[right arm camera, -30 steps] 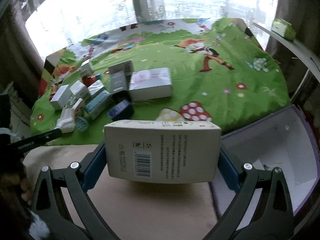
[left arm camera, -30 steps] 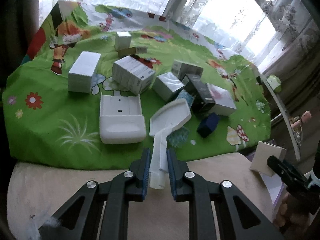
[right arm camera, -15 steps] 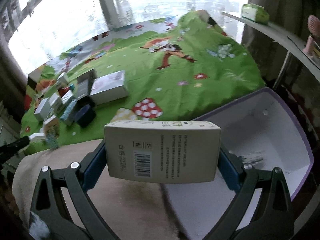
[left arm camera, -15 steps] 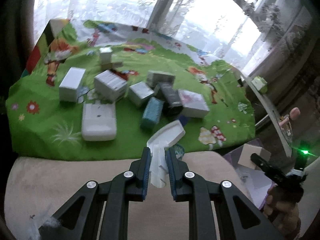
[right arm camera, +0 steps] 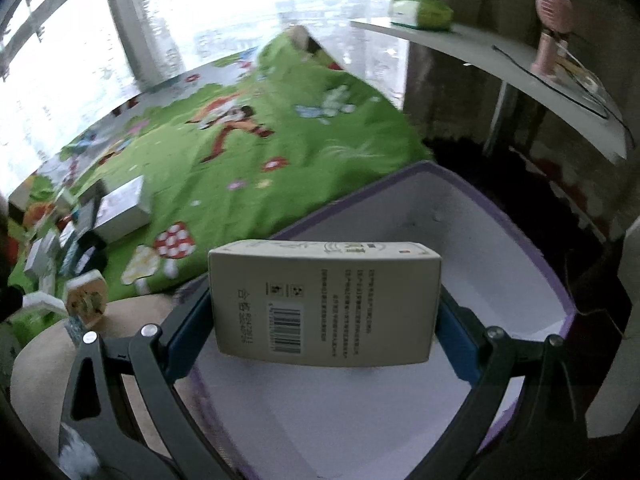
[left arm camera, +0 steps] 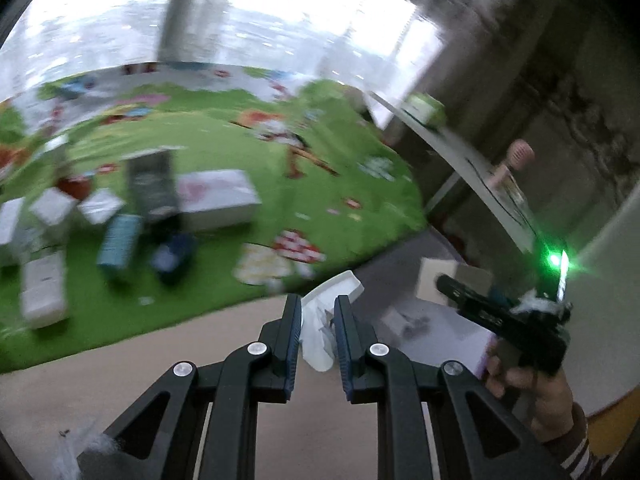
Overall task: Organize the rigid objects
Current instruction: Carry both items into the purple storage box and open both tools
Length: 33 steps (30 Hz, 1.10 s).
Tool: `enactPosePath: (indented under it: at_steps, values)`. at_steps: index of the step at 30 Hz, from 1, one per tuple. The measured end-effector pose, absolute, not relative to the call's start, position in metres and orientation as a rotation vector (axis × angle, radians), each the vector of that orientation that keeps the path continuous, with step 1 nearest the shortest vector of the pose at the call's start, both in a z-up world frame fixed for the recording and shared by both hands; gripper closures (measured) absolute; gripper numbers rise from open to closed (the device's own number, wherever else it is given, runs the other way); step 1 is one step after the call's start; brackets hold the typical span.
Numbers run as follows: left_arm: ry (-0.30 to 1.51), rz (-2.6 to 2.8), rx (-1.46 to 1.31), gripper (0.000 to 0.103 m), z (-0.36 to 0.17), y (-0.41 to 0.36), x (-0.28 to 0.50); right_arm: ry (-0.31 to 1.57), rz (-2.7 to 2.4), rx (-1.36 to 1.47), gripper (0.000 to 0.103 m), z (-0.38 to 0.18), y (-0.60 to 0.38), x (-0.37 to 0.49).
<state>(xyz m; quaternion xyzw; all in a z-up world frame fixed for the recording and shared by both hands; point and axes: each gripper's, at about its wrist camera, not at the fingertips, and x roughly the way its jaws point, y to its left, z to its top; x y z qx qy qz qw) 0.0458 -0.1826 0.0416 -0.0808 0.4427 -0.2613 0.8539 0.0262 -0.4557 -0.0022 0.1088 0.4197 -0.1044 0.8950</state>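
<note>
My right gripper [right arm camera: 324, 312] is shut on a beige carton with a barcode [right arm camera: 324, 300] and holds it over the open purple box with a white inside [right arm camera: 500, 280]. My left gripper [left arm camera: 317, 316] is shut on a white plastic scoop-shaped piece [left arm camera: 320, 320] and holds it above the beige edge, close to the purple box [left arm camera: 440, 328]. The right gripper with its carton [left arm camera: 436, 280] shows at the right of the left wrist view. Several small boxes [left arm camera: 212, 196] lie on the green cartoon mat [left arm camera: 224, 152].
A white rounded case [left arm camera: 42, 288] lies on the mat at the left. A shelf [right arm camera: 520, 76] at the right carries a green pack [right arm camera: 420, 12] and a pink hand fan [right arm camera: 550, 28]. A window runs behind the mat.
Both grippers swung to the right, away from the pile on the mat. The carton now hangs over the purple box, and the white piece has come close to the box.
</note>
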Motion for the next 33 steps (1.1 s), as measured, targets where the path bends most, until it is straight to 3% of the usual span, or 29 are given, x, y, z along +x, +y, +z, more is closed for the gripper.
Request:
enactPosePath:
  at_steps: [10,12,14,16,23,33]
  values:
    - [1.061,-0.756,-0.114,0.083,0.011,-0.272,0.03,0.892,-0.304,0.254,0.004,-0.015,-0.495,0.013]
    - [1.078,-0.775,-0.104,0.077,0.008,-0.277,0.028,0.896,-0.31,0.263,0.003,-0.016,-0.499,0.012]
    - [1.072,-0.774,-0.091,0.051,0.007,-0.28,0.024,0.894,-0.302,0.281,0.003,-0.017,-0.502,0.012]
    - [1.049,-0.758,-0.108,0.04,0.01,-0.275,0.023,0.903,-0.292,0.278,0.003,-0.019,-0.501,0.014]
    - [0.963,-0.678,-0.091,0.033,0.018,-0.257,0.027,0.908,-0.257,0.267,0.001,-0.019,-0.49,0.017]
    - [0.906,-0.567,-0.08,0.033,0.026,-0.213,0.038,0.892,-0.22,0.259,0.001,-0.015,-0.477,0.02]
